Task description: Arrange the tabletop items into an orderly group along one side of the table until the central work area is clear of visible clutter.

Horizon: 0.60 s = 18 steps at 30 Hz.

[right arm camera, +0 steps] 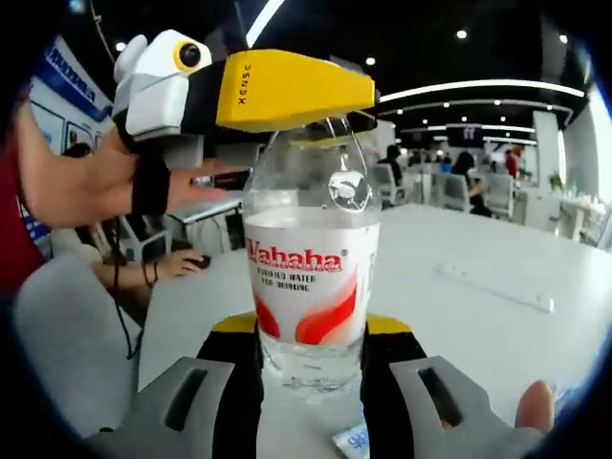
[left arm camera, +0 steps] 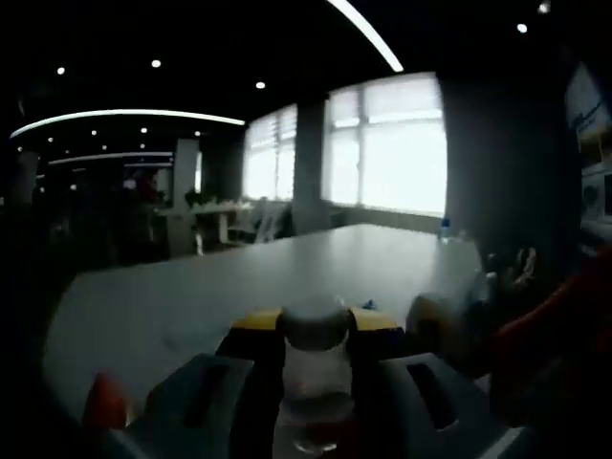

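Note:
A clear water bottle (right arm camera: 311,277) with a red and white "Wahaha" label stands on the white table (right arm camera: 497,249). My right gripper (right arm camera: 311,330) holds its lower body, one yellow-tipped jaw on each side. My left gripper (right arm camera: 325,120) comes in from the upper left of the right gripper view and is shut on the bottle's top. In the dim left gripper view the bottle's top (left arm camera: 316,330) sits between the jaws of my left gripper (left arm camera: 316,320), with the table (left arm camera: 239,277) stretching beyond.
A long white bar (right arm camera: 492,284) lies on the table to the right. A small blue packet (right arm camera: 354,440) lies near the bottle's base. A person's hand (right arm camera: 177,263) rests at the table's left edge. A small blue-capped bottle (left arm camera: 443,228) stands at the far edge by the windows.

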Each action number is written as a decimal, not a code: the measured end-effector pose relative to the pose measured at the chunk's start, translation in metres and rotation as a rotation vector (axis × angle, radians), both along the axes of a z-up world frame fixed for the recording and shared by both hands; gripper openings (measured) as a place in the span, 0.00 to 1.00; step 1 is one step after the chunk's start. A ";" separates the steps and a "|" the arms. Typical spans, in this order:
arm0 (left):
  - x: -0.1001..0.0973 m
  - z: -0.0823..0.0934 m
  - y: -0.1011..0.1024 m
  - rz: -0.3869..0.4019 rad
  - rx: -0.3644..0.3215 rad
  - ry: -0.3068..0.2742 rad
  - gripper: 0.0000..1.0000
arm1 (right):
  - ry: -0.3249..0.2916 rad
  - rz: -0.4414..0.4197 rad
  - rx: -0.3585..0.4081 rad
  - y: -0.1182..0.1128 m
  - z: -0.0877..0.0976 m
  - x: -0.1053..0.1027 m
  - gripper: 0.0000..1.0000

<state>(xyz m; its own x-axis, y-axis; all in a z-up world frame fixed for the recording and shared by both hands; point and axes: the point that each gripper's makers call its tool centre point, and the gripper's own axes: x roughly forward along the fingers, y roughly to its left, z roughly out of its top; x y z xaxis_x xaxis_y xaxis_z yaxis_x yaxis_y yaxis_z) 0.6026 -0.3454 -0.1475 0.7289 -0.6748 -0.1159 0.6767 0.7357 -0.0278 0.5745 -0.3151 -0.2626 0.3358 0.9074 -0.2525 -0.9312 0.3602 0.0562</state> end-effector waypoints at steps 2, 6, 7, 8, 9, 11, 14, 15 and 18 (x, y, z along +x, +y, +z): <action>-0.011 0.006 -0.007 -0.084 -0.017 -0.009 0.24 | 0.013 0.042 0.019 0.001 0.005 -0.010 0.37; -0.031 0.015 -0.008 -0.221 -0.013 -0.022 0.25 | 0.033 0.135 0.028 0.002 0.015 -0.034 0.37; -0.041 0.017 -0.011 -0.288 -0.031 -0.004 0.25 | 0.034 0.165 0.028 0.002 0.017 -0.041 0.37; -0.046 0.019 -0.012 -0.320 -0.035 0.002 0.25 | 0.032 0.188 0.029 0.003 0.019 -0.047 0.38; -0.050 0.021 -0.011 -0.344 -0.018 -0.017 0.26 | 0.048 0.209 0.033 0.003 0.022 -0.053 0.38; -0.067 0.025 -0.015 -0.435 -0.020 -0.007 0.26 | 0.032 0.253 0.022 0.003 0.025 -0.065 0.38; -0.084 0.031 -0.016 -0.533 -0.042 0.027 0.26 | 0.049 0.318 0.029 0.005 0.035 -0.085 0.38; -0.089 0.034 -0.016 -0.563 -0.046 0.028 0.26 | 0.050 0.336 0.036 0.006 0.038 -0.090 0.38; -0.112 0.042 -0.017 -0.685 -0.050 0.051 0.27 | 0.045 0.382 0.031 0.007 0.045 -0.105 0.38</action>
